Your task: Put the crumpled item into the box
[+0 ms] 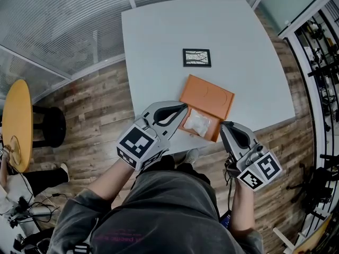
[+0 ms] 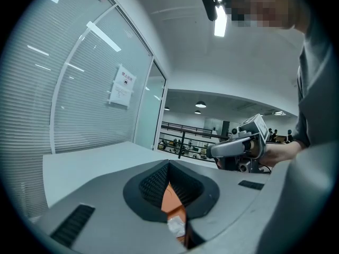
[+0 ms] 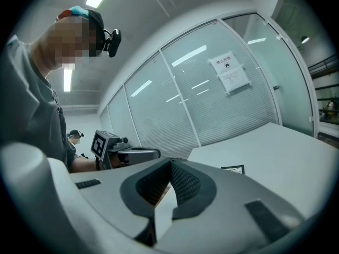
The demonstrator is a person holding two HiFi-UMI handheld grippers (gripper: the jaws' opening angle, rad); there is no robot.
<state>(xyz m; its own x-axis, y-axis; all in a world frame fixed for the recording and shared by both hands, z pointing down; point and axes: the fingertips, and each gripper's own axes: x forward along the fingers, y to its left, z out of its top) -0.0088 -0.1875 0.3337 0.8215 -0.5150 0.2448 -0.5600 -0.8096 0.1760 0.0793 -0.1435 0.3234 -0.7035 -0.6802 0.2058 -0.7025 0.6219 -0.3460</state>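
Note:
An orange box [image 1: 207, 94] lies open near the table's front edge, and a white crumpled item [image 1: 197, 123] rests in its front half. My left gripper [image 1: 185, 106] is shut and empty, with its tips at the box's left corner. My right gripper [image 1: 223, 125] is also shut and empty, just right of the box's front corner. In the left gripper view the orange box [image 2: 171, 197] and the crumpled item [image 2: 176, 226] show through the gap behind the closed tips [image 2: 169, 164]. The right gripper view shows its closed tips [image 3: 170, 161] and the left gripper [image 3: 157, 153] beyond them.
A small black-framed picture [image 1: 196, 57] lies flat behind the box on the pale table [image 1: 159, 36]. A yellow round table [image 1: 16, 123] and a black stool [image 1: 50, 126] stand at the left. Dark shelving [image 1: 323, 62] lines the right. Glass walls stand behind.

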